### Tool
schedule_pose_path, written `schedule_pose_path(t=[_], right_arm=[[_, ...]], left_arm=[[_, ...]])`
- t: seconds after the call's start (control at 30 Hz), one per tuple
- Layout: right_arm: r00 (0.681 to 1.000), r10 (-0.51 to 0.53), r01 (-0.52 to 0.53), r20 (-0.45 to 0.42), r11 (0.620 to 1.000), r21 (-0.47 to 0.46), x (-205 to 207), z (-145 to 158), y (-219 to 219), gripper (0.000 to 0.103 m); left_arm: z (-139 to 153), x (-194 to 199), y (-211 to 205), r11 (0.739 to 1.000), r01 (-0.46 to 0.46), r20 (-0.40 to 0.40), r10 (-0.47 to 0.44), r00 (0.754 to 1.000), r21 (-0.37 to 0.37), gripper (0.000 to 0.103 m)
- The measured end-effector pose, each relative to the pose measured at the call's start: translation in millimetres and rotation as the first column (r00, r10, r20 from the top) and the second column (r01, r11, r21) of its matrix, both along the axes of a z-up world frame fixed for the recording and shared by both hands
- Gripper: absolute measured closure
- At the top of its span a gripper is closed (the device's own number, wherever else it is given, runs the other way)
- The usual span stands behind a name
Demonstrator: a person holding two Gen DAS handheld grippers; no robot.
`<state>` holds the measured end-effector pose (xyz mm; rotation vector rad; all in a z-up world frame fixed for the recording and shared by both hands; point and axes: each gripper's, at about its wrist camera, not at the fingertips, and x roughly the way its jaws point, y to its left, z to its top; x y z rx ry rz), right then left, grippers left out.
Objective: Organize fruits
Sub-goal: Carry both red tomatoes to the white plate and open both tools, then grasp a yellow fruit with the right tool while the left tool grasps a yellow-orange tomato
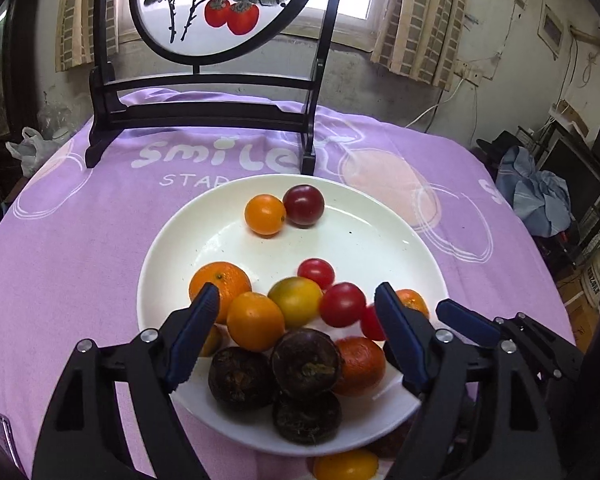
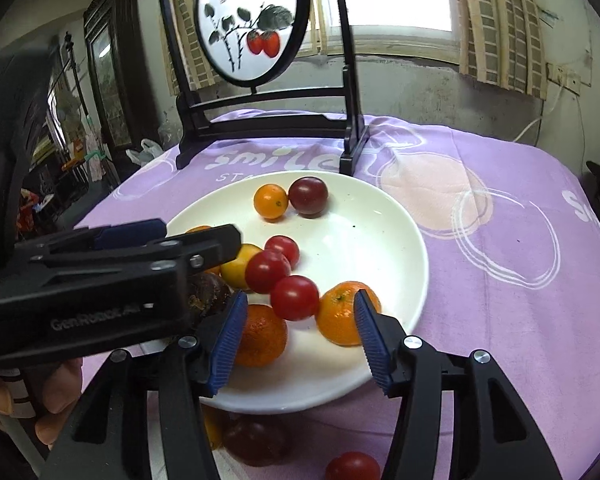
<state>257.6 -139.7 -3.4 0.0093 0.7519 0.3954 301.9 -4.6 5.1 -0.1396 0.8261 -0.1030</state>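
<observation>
My left gripper (image 1: 296,300) hangs with jaws apart over the near pile, nothing pinched; my right gripper (image 2: 300,312) is likewise spread and empty, above a mandarin (image 2: 340,312); most fruits already sit on the white plate (image 1: 380,240); a few strays (a red tomato (image 2: 352,466), a dark one (image 2: 256,442), a yellow one (image 1: 346,465)) lie on the purple cloth (image 1: 80,240) just short of the rim, so I judge the job nearly done.
</observation>
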Motion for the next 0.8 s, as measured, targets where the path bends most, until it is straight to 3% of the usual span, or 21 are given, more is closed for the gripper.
schedule_pose_path(t=[0.37, 0.8], right_arm=[[0.997, -0.066, 0.067, -0.028, 0.997, 0.048, -31.9, 3.0, -42.6, 0.044], [0.997, -0.039, 0.039, -0.061, 0.999, 0.005, -83.8, -14.1, -46.0, 0.044]], left_arm=[[9.3, -54.4, -1.0, 0.999, 0.022, 0.013, -0.021, 1.000, -0.042, 0.020], [-23.6, -112.0, 4.5, 0.997, 0.018, -0.071, -0.023, 0.997, -0.071, 0.017]])
